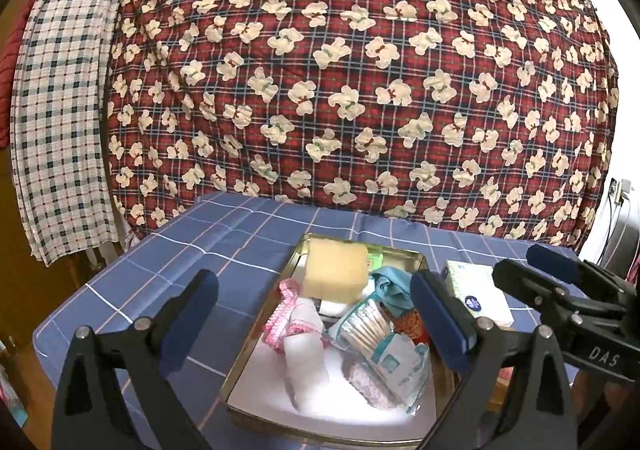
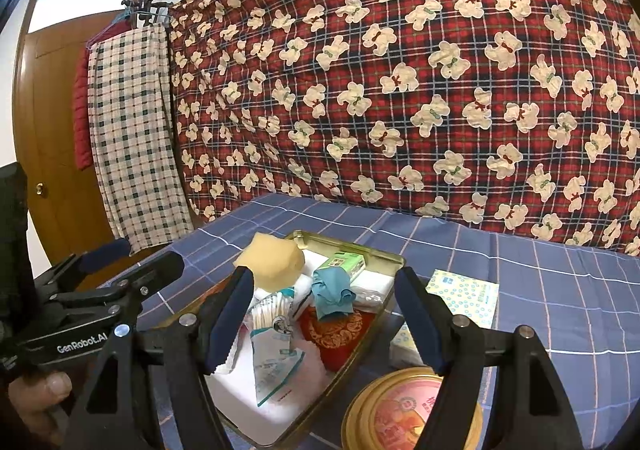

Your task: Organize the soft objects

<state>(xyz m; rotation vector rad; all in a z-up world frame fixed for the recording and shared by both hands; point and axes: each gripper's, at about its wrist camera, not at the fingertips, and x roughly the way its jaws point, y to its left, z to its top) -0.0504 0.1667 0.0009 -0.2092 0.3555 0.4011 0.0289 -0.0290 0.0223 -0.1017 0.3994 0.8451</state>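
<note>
A gold tin tray [image 1: 400,253] [image 2: 360,248] on the blue checked cloth holds a yellow sponge [image 1: 336,270] [image 2: 270,258], a teal cloth [image 1: 390,284] [image 2: 332,290], a pink lace cloth [image 1: 296,318], a cotton swab pack [image 1: 368,326] [image 2: 272,314], a green box [image 2: 344,264] and a red embroidered piece [image 2: 338,334]. My left gripper [image 1: 316,318] hovers open over the tray's near half, holding nothing. My right gripper [image 2: 324,326] is open too, above the tray's right side, and shows in the left wrist view [image 1: 528,268].
A dotted tissue pack [image 2: 464,298] [image 1: 476,290] lies right of the tray. A round gold tin lid [image 2: 412,410] sits near the front. A red bear-print quilt [image 1: 360,90] hangs behind the table, with a checked cloth [image 1: 64,122] and a wooden door [image 2: 44,130] to the left.
</note>
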